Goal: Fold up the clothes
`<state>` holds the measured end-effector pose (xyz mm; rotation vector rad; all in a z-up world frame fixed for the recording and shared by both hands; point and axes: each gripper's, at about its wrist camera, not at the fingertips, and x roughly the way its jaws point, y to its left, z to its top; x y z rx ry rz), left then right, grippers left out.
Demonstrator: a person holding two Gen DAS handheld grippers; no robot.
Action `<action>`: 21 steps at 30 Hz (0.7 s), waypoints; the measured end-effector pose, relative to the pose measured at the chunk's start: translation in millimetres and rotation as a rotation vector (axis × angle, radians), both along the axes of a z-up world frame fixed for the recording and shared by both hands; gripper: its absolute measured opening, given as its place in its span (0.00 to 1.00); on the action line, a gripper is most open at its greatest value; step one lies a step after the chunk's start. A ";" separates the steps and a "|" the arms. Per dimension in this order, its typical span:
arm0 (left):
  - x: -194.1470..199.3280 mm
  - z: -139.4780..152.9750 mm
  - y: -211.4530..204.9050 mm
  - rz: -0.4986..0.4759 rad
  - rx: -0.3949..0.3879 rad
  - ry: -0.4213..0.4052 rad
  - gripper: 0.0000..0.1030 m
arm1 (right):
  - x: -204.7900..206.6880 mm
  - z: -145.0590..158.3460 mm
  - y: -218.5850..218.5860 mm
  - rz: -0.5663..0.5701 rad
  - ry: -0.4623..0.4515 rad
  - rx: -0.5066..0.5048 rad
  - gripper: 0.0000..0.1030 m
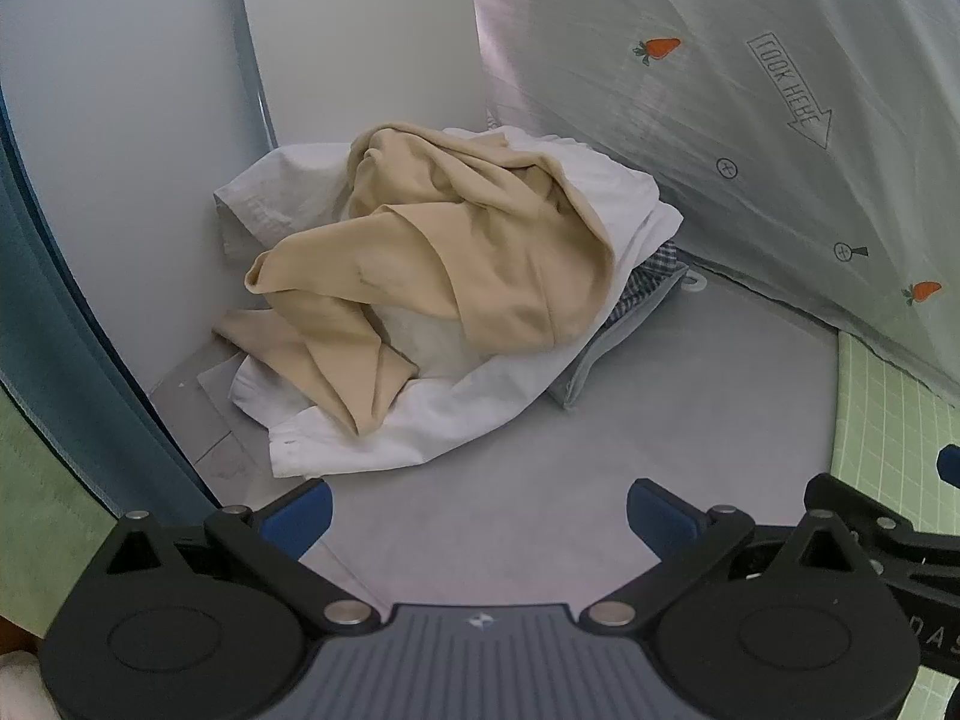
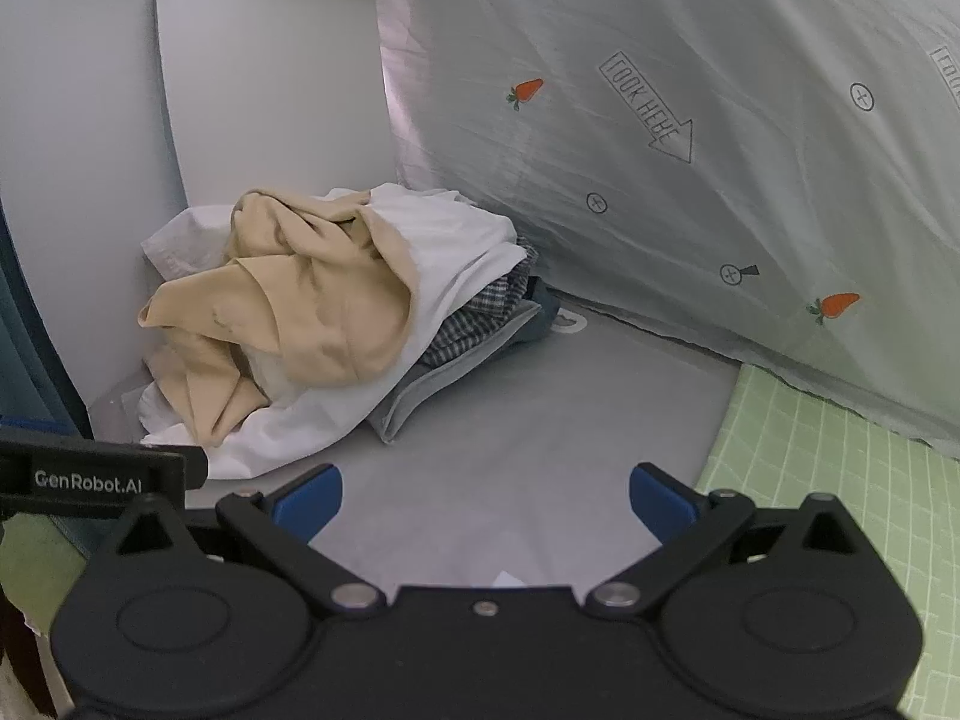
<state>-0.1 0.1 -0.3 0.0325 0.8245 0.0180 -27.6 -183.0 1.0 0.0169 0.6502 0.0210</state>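
Note:
A heap of crumpled clothes lies in the far left corner of a grey mat (image 1: 690, 420) (image 2: 540, 408). A beige garment (image 1: 456, 252) (image 2: 306, 306) is draped on top of a white garment (image 1: 432, 414) (image 2: 456, 240). Under them sits a checked cloth (image 1: 651, 282) (image 2: 480, 318) on a folded grey piece (image 1: 606, 354) (image 2: 432, 384). My left gripper (image 1: 480, 513) is open, hovering over bare mat just in front of the heap. My right gripper (image 2: 486, 501) is open too, over the mat to the right of the left one, nothing between its blue pads (image 2: 660, 504).
A pale quilt (image 1: 750, 120) (image 2: 690, 150) printed with carrots and arrows slopes down along the right. White panels (image 1: 120, 120) (image 2: 258, 78) wall in the corner behind the heap. A green gridded mat (image 1: 888, 408) (image 2: 840, 480) borders the grey mat on the right; blue fabric (image 1: 72, 330) hangs left.

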 end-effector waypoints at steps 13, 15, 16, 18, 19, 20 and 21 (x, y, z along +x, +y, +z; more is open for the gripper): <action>-0.7 -2.8 -0.3 0.000 0.000 0.002 1.00 | -0.2 -1.7 -1.5 0.001 0.000 -0.003 1.00; -0.9 -2.3 -1.4 -0.003 0.003 0.003 1.00 | -0.3 -1.1 -1.8 0.000 0.000 -0.004 1.00; -1.2 -2.3 -1.4 -0.005 0.003 0.003 1.00 | -0.5 -1.1 -1.8 0.000 0.001 -0.004 1.00; -1.8 -2.4 -1.2 -0.006 0.003 0.002 1.00 | -1.3 -1.1 -1.8 0.000 0.000 -0.005 1.00; -2.2 -2.5 -0.8 -0.007 0.002 0.002 1.00 | -1.4 -1.2 -1.5 0.001 0.000 -0.006 1.00; -1.9 -2.9 -0.7 -0.007 0.003 0.002 1.00 | -0.8 -1.1 -0.9 0.001 0.001 -0.006 1.00; -1.8 -3.2 -0.8 -0.007 0.003 0.002 1.00 | -0.8 -1.0 -1.4 0.001 0.001 -0.006 1.00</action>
